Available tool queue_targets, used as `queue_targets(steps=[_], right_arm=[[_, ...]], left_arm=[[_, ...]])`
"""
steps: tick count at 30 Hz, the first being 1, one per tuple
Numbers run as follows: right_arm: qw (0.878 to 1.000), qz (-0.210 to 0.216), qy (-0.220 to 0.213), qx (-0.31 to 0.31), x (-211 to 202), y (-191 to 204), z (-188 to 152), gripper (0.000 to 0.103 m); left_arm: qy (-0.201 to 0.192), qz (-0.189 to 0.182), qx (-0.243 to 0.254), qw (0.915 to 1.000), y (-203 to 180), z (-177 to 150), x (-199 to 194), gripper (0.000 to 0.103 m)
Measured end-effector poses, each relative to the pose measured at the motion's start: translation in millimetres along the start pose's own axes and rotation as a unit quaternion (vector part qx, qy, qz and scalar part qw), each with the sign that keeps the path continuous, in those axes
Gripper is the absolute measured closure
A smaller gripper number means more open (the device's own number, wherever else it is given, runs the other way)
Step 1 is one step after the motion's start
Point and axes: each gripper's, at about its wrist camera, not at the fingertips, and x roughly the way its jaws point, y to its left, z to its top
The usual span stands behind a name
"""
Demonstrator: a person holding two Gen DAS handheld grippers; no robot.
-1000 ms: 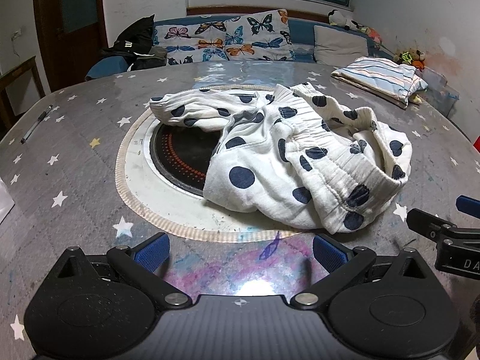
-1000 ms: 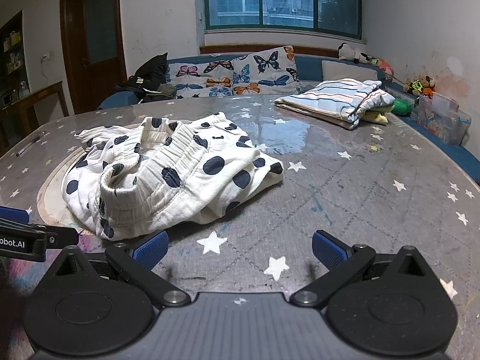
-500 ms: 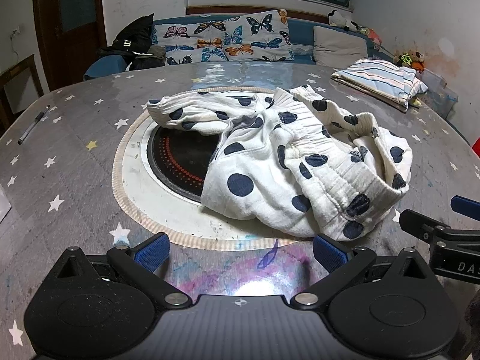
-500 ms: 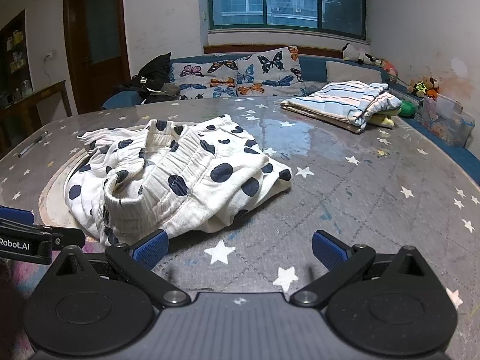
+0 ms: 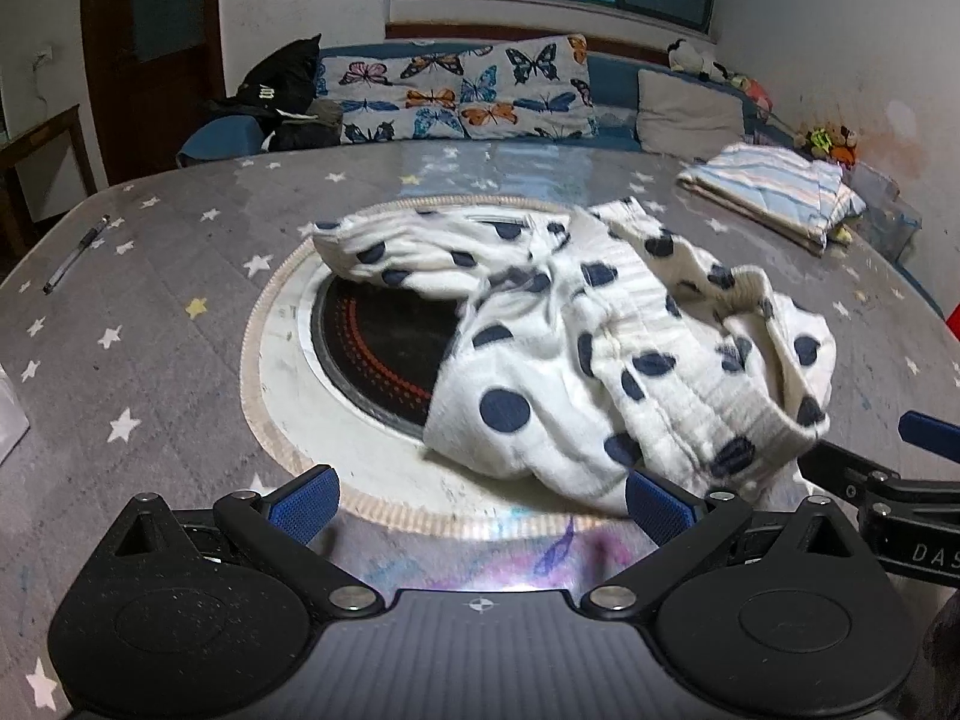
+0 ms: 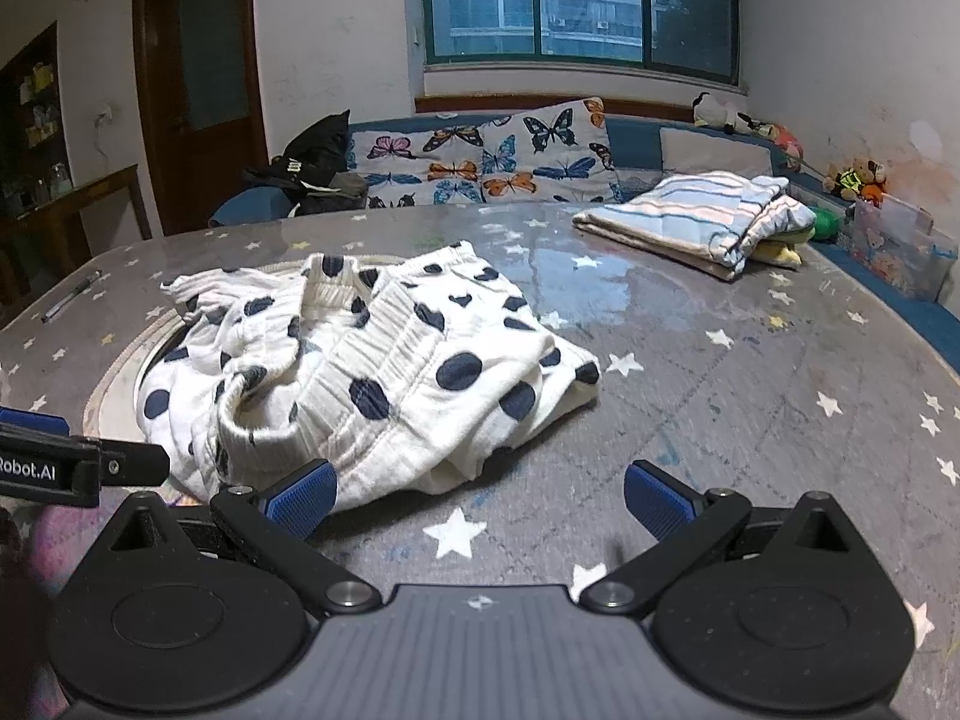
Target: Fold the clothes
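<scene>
A crumpled white garment with dark blue dots (image 5: pixel 600 348) lies on the grey star-patterned table (image 5: pixel 150 312), partly over a round inset burner (image 5: pixel 378 354). It also shows in the right wrist view (image 6: pixel 372 372). My left gripper (image 5: pixel 480 501) is open and empty, its right pad at the garment's near edge. My right gripper (image 6: pixel 480 498) is open and empty, its left pad at the garment's near hem. Each gripper's fingers show at the edge of the other's view, the right one (image 5: pixel 900 468) and the left one (image 6: pixel 84 462).
A folded striped cloth (image 6: pixel 690 222) lies at the table's far right. A pen (image 5: pixel 75 252) lies at the far left. A sofa with butterfly cushions (image 6: pixel 480 162) and dark clothes stands behind the table. A clear box (image 6: pixel 900 252) sits at the right.
Both grippers have moved forward toward the dotted garment, which now reaches their pads. The garment has not moved.
</scene>
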Motion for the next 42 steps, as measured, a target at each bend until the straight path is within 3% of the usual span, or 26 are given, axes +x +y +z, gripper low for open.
queue_targets(steps=[7, 16, 19, 29, 30, 32, 36, 37, 40, 42], right_arm=[[1.0, 0.006, -0.024, -0.003, -5.1, -2.0, 19.7, 0.001], [0.999, 0.025, -0.022, -0.017, 13.8, 2.6, 46.1, 0.018], [0.999, 0.029, -0.018, -0.017, 22.5, 3.9, 50.2, 0.024], [0.998, 0.053, -0.013, -0.033, 46.0, 11.5, 64.0, 0.034], [0.998, 0.055, -0.013, -0.035, 48.6, 11.5, 64.9, 0.036], [0.998, 0.059, -0.009, -0.038, 53.3, 12.6, 65.2, 0.048], [0.997, 0.065, 0.003, -0.032, 60.1, 7.4, 63.9, 0.058], [0.997, 0.067, 0.002, -0.031, 59.1, 5.7, 63.6, 0.062], [0.997, 0.072, -0.003, -0.026, 54.4, 0.4, 63.1, 0.077], [0.997, 0.069, -0.004, -0.026, 51.5, -2.6, 63.1, 0.084]], left_arm=[[-0.027, 0.0, -0.007, 0.9996, 4.6, 23.7, -1.6, 0.0], [-0.047, -0.024, 0.004, 0.9986, -6.6, 55.3, 10.0, 0.004], [-0.048, -0.029, 0.01, 0.9984, -14.0, 67.8, 17.5, 0.009], [-0.029, -0.034, 0.031, 0.9985, -36.8, 101.1, 60.4, 0.01], [-0.026, -0.032, 0.032, 0.9986, -38.5, 103.0, 65.0, 0.012], [-0.018, -0.032, 0.039, 0.9986, -42.1, 104.7, 73.3, 0.017], [0.004, -0.033, 0.053, 0.998, -46.4, 104.3, 88.8, 0.042], [0.01, -0.039, 0.054, 0.9977, -45.8, 103.4, 91.1, 0.052], [0.015, -0.045, 0.057, 0.9973, -44.2, 100.3, 91.1, 0.07], [0.012, -0.048, 0.058, 0.9971, -42.9, 98.3, 86.2, 0.076]])
